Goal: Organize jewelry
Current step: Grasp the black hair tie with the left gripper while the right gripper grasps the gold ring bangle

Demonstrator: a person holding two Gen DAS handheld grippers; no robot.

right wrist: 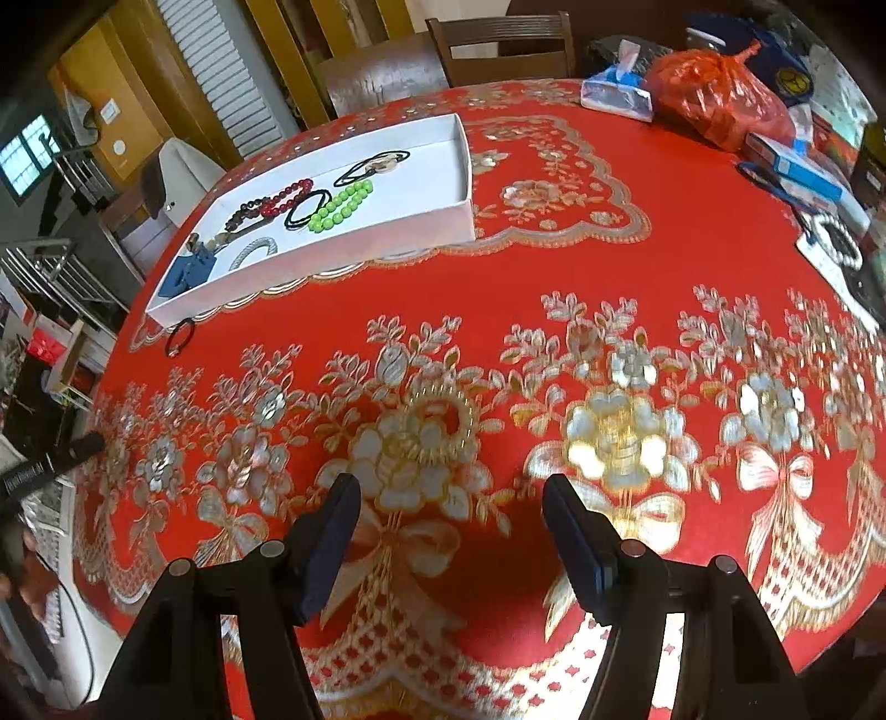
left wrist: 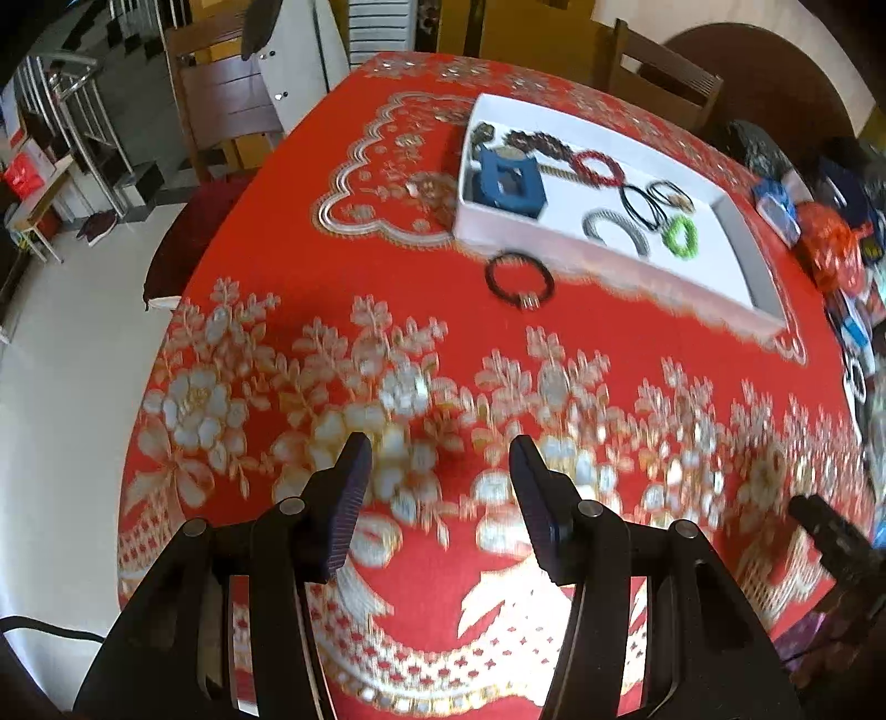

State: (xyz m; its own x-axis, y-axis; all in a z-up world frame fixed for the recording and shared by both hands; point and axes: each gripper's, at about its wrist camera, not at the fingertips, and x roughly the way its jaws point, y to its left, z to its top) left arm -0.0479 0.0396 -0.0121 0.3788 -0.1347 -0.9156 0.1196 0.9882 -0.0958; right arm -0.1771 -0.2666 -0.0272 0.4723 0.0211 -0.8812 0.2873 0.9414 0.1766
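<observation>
The jewelry sat mostly inside a shallow white tray (left wrist: 742, 243) far across the surface (left wrist: 343, 266), which was draped in a red cloth with gold and silver flowers. In the tray lay a green bead bracelet (left wrist: 680, 237), a red bead bracelet (left wrist: 598, 168), a dark brown bead strand (left wrist: 540, 145), thin black cord loops (left wrist: 642, 206), a silvery woven bangle (left wrist: 617, 232) and a blue block-shaped piece (left wrist: 512, 183) in the corner. One black bracelet (left wrist: 518, 275) with a small metal charm lay outside — on the cloth just beside the tray's near wall, not touching it as far as I could see. From the right wrist view a gold coiled ring (right wrist: 443, 423) rested flat on the cloth, ahead of the right gripper (right wrist: 451, 526) and apart from it, well away from the tray.

The left gripper (left wrist: 440, 487) hung above the flowered border with its fingers spread wide and nothing between them. The right gripper's fingers were likewise wide apart and held nothing.

Off to the far right edge of the surface stood clutter — an orange plastic bag (right wrist: 720, 99), a tissue pack (right wrist: 614, 94) and a blue box (right wrist: 797, 166). A wooden chair (right wrist: 501, 47) stood behind the surface.
</observation>
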